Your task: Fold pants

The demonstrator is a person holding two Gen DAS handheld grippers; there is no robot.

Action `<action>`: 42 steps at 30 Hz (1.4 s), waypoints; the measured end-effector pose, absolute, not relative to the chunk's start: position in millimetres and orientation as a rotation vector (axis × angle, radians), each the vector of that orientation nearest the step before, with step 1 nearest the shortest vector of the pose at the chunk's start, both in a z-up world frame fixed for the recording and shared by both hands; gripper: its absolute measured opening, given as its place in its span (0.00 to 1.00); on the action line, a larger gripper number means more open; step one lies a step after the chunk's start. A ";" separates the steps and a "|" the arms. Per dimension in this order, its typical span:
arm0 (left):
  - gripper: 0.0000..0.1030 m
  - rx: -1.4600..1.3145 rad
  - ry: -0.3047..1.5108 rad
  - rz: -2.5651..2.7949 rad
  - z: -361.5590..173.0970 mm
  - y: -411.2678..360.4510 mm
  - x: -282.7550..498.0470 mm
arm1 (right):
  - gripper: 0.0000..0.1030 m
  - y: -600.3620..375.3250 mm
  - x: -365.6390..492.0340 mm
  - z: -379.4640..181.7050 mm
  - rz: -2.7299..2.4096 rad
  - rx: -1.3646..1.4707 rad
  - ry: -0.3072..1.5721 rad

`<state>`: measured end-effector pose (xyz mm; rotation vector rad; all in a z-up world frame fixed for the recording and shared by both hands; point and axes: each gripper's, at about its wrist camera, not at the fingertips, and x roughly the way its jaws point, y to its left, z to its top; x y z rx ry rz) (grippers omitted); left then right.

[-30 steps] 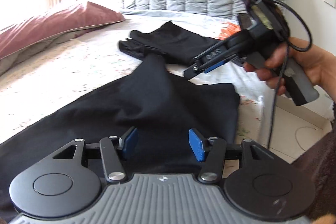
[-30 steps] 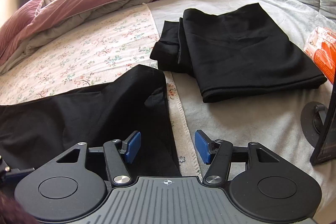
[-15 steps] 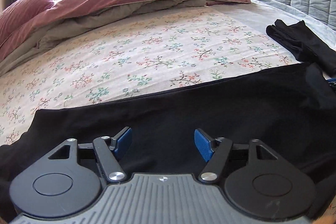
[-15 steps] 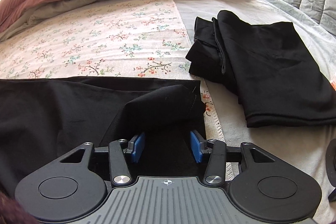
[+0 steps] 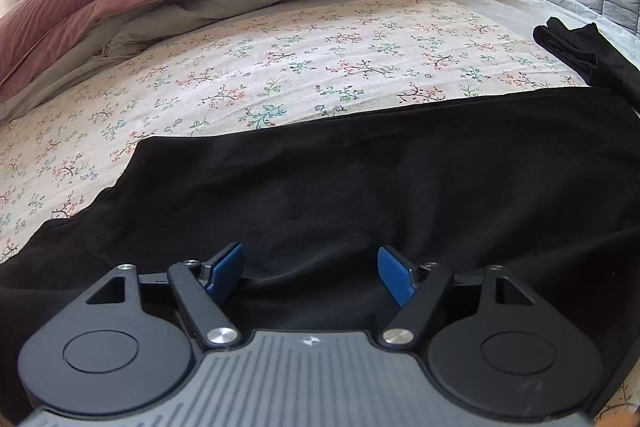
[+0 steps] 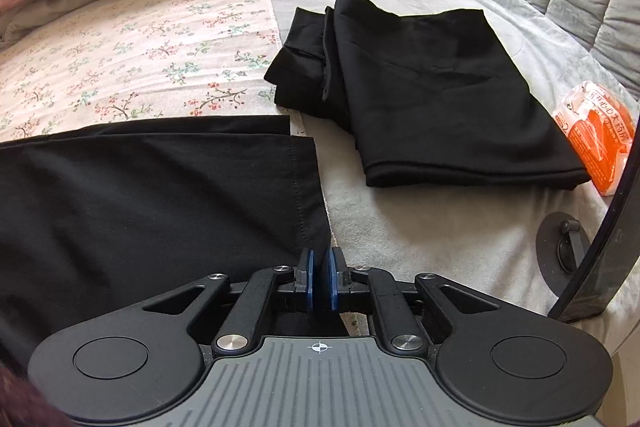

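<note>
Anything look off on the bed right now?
Mostly tidy. One stray: an orange packet lies on the grey blanket beside the folded black pants, unrelated to the laundry. On the spread pants, the two leg hems are slightly offset, not flush.

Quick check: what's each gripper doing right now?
Left gripper: open, opening wider, above the pants, nothing held.
Right gripper: closing at the pants hem; grip unclear.

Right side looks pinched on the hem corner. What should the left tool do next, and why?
Probably lower the left tool and close it on the pants: its jaws have just been opening and stand wide above the fabric, gripping nothing, while the right tool has been closing at the hem.
</note>
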<state>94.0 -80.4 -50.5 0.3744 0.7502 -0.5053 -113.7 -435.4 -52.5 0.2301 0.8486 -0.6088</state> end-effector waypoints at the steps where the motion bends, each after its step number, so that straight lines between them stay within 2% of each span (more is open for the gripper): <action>1: 0.82 0.376 0.739 -0.499 -47.7 -77.3 95.8 | 0.20 -436.8 -115.2 -49.9 -0.612 0.232 0.826; 4: 0.82 0.371 0.698 -0.475 -36.2 -64.2 104.7 | 0.35 -445.4 -111.9 -42.2 -0.605 0.279 0.746; 5: 0.82 0.371 0.687 -0.462 -32.8 -60.7 108.9 | 0.36 -450.4 -106.6 -42.3 -0.601 0.307 0.721; 10: 0.82 0.389 0.654 -0.393 -28.8 -37.7 153.4 | 0.36 -461.7 -83.1 -53.2 -0.590 0.378 0.711; 15: 0.79 0.334 0.705 -0.361 -40.8 -16.1 203.3 | 0.36 -461.3 -68.9 -58.7 -0.604 0.368 0.715; 18: 0.71 0.255 0.740 -0.419 -46.0 -10.6 223.9 | 0.37 -464.5 -64.3 -59.7 -0.624 0.361 0.712; 21: 0.54 0.232 0.770 -0.452 -51.6 -14.0 235.9 | 0.37 -469.4 -60.0 -62.4 -0.644 0.369 0.722; 22: 0.38 0.233 0.774 -0.451 -52.9 -14.9 239.2 | 0.37 -470.0 -58.9 -63.1 -0.646 0.369 0.724; 23: 0.17 0.231 0.779 -0.452 -54.1 -15.4 242.6 | 0.37 -470.3 -57.6 -64.0 -0.649 0.366 0.727; 24: 0.15 0.223 0.783 -0.450 -54.6 -14.4 245.3 | 0.37 -470.4 -56.4 -64.3 -0.652 0.362 0.727; 28: 0.11 0.147 0.758 -0.437 -48.6 -3.2 249.6 | 0.37 -471.9 -54.7 -63.3 -0.655 0.357 0.712; 39: 0.11 0.043 0.793 -0.373 -61.4 5.0 261.1 | 0.36 -490.5 -57.2 -69.4 -0.601 0.476 0.620; 41: 0.11 0.021 0.794 -0.378 -61.4 8.0 260.5 | 0.33 -490.4 -50.5 -74.5 -0.576 0.488 0.608; 42: 0.11 0.006 0.794 -0.380 -60.8 10.2 260.5 | 0.27 -489.9 -47.5 -77.5 -0.563 0.494 0.605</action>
